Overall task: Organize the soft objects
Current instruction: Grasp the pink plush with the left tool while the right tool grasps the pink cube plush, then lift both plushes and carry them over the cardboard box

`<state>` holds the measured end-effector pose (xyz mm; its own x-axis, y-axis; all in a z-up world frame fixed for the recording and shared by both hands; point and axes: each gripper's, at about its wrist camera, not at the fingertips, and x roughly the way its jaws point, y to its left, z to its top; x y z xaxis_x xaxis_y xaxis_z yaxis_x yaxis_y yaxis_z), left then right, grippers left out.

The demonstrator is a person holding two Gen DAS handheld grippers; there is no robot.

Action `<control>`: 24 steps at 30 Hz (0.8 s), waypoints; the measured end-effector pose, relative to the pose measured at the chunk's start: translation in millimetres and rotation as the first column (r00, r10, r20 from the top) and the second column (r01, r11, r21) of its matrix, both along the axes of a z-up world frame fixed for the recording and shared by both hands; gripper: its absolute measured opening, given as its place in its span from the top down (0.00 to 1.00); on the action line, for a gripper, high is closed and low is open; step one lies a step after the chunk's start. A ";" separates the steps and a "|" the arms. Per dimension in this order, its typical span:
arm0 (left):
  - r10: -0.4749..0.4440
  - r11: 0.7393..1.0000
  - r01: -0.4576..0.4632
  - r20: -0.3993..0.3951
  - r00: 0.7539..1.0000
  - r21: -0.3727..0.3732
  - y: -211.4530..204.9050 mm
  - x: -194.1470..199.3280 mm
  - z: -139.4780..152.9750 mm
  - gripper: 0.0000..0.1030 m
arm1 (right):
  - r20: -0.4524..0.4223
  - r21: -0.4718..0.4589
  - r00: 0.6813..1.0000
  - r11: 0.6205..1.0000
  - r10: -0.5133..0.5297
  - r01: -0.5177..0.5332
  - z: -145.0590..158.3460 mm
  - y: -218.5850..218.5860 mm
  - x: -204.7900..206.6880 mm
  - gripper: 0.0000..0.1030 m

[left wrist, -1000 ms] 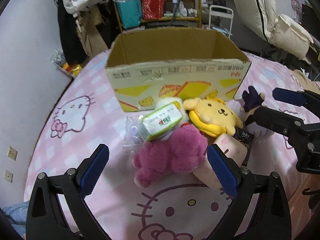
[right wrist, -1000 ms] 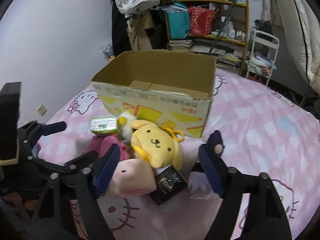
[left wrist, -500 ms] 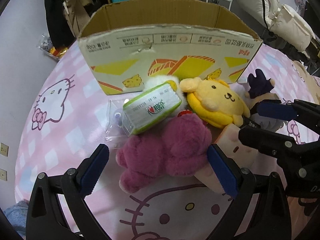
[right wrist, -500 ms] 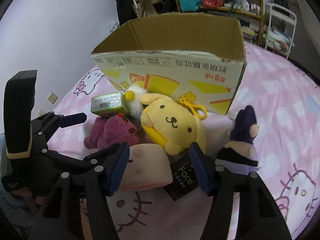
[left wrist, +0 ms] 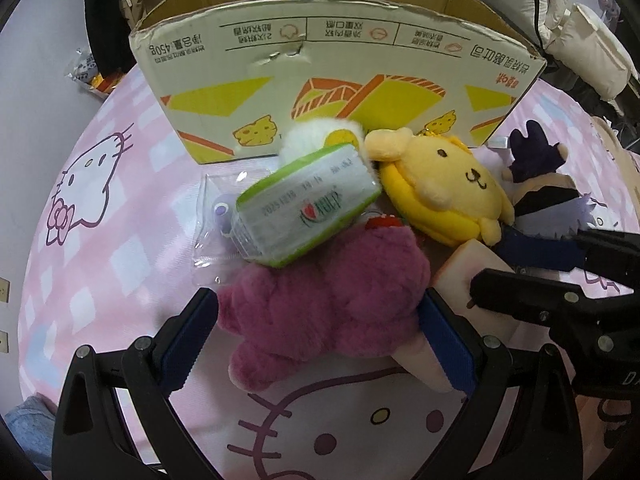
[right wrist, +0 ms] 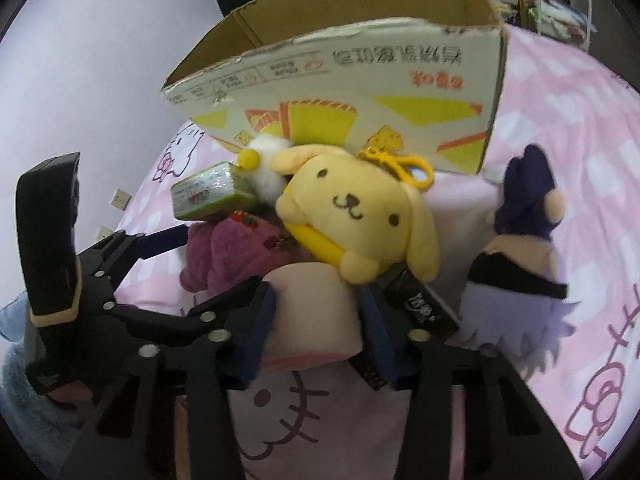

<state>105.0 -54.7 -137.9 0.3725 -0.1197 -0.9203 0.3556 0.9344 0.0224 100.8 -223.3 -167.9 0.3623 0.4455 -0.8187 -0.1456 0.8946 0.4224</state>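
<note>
Lying nearest in the pile before the cardboard box [left wrist: 336, 80], the magenta plush [left wrist: 332, 300] sits between the wide-open blue pads of the left gripper [left wrist: 316, 340], untouched. Just right of it, the right gripper [right wrist: 320, 320] is closing its jaws around the pink toast plush [right wrist: 316, 312]. Farther off rest the yellow dog plush [right wrist: 352, 216] and the green packet [left wrist: 308, 212] on the pink bedspread [left wrist: 100, 240].

Home bedroom, pink cartoon-cat bedsheet [left wrist: 100, 264], white bedding piled at right [left wrist: 592, 52], dark clothes hanging behind [left wrist: 104, 20]
</note>
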 end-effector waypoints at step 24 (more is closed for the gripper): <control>0.057 0.994 -0.042 0.155 0.986 -0.099 25.3 -31.3 43.7 0.20 | 0.269 -0.198 0.957 0.967 -0.104 0.160 51.7 5.4 -34.9 0.80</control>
